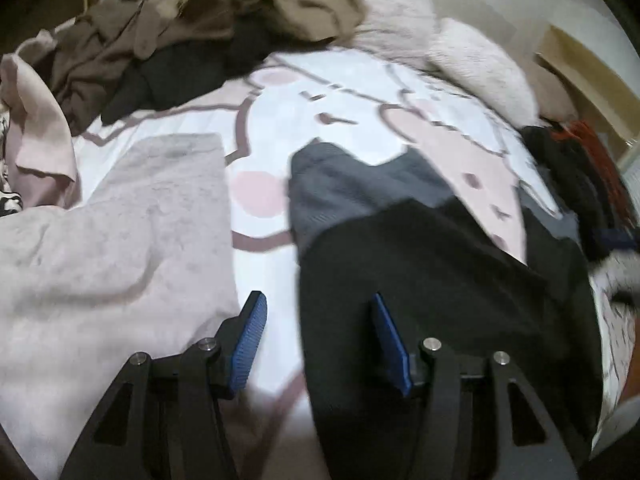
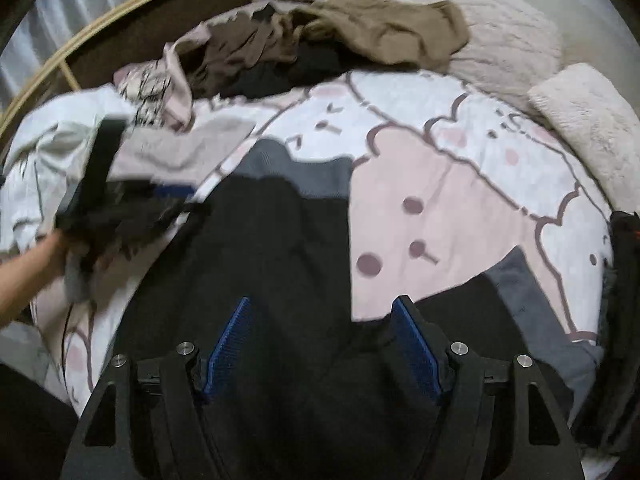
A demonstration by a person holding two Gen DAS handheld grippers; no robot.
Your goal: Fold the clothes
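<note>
We hover both grippers — left gripper [image 1: 316, 320], right gripper [image 2: 324, 324] — jaws apart, empty, over the black garment [image 2: 272, 248] mid-frame; next, pinch its edges.

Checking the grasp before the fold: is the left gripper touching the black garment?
Cannot tell. In the left wrist view the open left gripper overlaps the black garment, but no contact or gap shows.

cartoon-print bedspread [image 2: 432, 184], fluffy pillow [image 2: 592, 128], wooden frame [image 2: 72, 52]
</note>
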